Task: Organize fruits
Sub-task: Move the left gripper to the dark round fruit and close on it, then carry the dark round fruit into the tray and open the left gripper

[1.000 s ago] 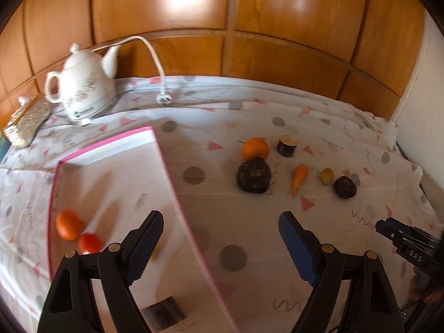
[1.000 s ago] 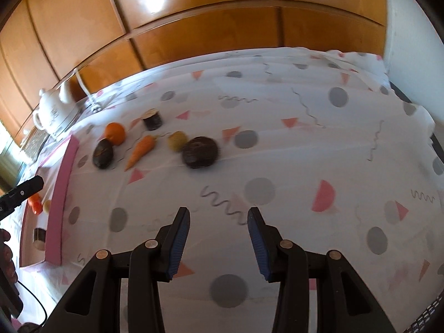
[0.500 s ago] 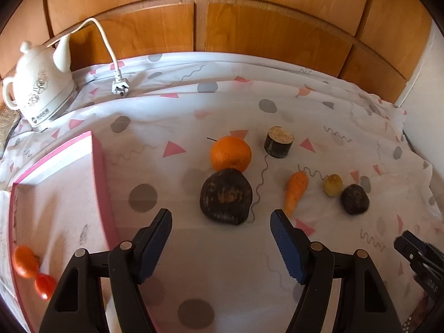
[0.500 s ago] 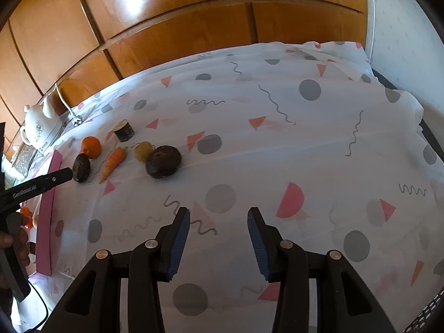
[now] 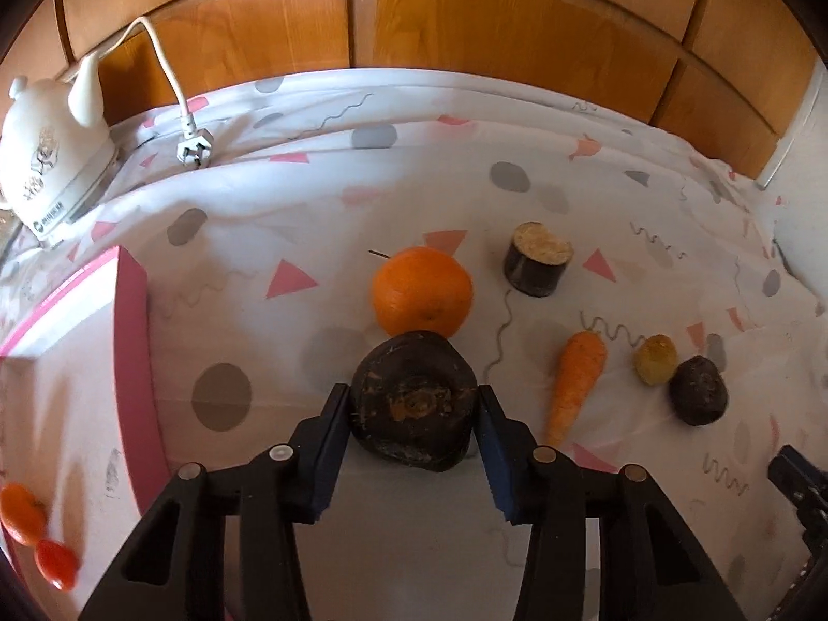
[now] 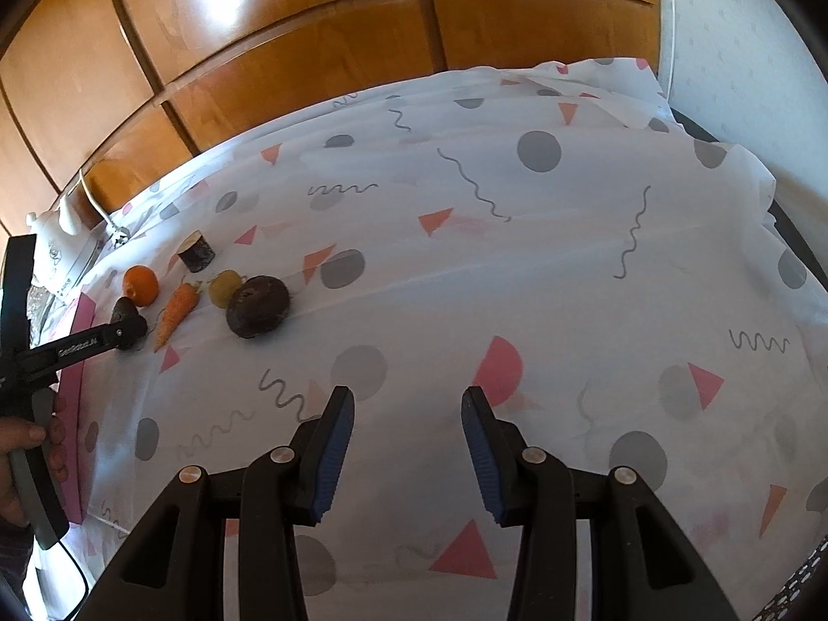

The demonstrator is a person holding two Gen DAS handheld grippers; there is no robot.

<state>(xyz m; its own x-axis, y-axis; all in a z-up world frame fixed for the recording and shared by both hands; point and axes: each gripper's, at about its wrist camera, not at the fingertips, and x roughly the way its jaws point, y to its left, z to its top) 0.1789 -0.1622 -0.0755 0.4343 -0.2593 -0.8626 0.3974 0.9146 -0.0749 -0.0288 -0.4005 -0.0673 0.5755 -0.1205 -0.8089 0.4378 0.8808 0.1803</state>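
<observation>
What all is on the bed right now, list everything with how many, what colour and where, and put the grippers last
dark fruit: 1, brown-black, between the left gripper's fingers
orange: 1, orange, just behind the dark fruit
cut cylinder piece: 1, dark skin, tan top, right of the orange
carrot: 1, orange, right of the dark fruit
small yellow fruit: 1, yellow, right of the carrot
dark round fruit: 1, dark purple-brown, beside the yellow one
pink tray: 1, pink rim, far left
small fruits in tray: 2, orange and red, near corner
kettle: 1, white, back left
plug and cord: 1, white, beside the kettle
sheet: 1, white, patterned
left gripper: closing around the dark fruit
right gripper: open, empty
</observation>
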